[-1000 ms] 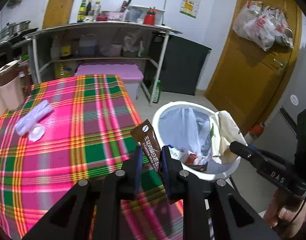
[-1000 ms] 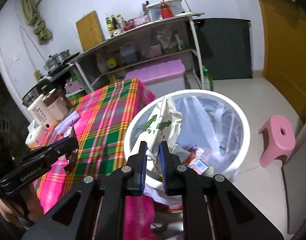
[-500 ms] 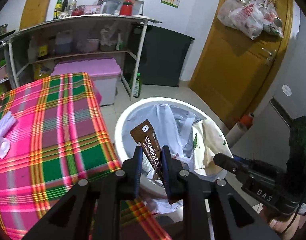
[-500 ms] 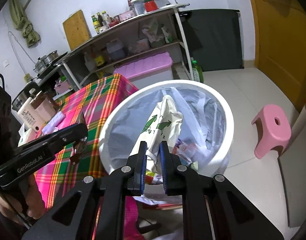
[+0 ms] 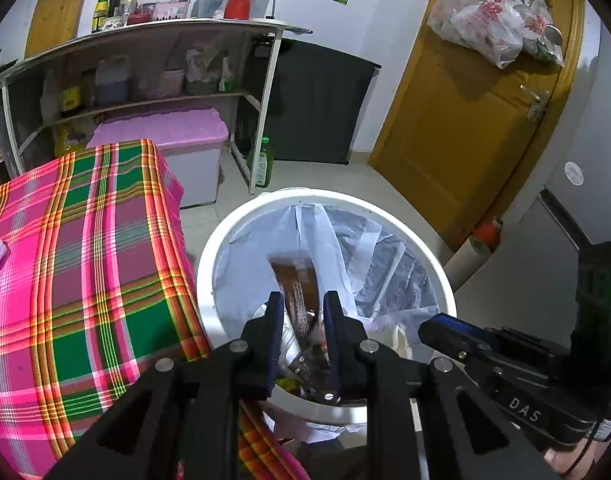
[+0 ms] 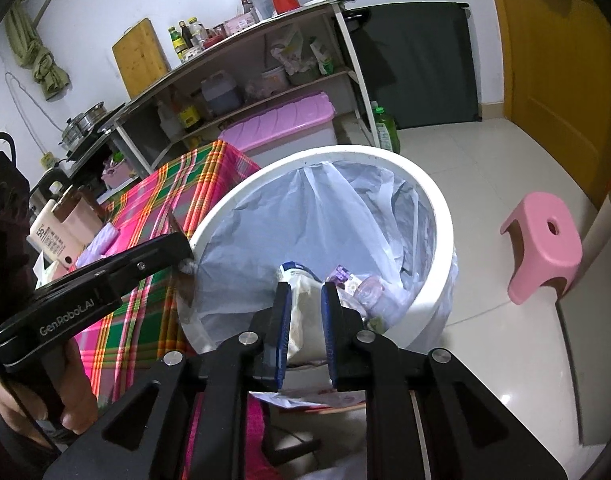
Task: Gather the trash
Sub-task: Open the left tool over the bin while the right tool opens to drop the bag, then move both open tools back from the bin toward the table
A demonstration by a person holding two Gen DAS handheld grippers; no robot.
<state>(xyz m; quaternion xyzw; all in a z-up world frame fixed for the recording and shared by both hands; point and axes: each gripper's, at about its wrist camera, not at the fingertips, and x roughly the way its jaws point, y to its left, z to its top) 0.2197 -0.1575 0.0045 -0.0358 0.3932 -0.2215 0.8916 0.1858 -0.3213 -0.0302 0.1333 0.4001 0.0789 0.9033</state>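
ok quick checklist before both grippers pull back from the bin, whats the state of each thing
1. Left gripper open: ok, fingers apart.
2. Brown sachet released: ok, blurred between the fingers, dropping over the trash bin.
3. Right gripper open: ok, fingers apart.
4. White paper bag released: cannot tell, it sits between the fingers without clear contact.
5. Both items over the bin opening: ok.
6. Liner bag still seated on the rim: ok on the far side, near side hidden.
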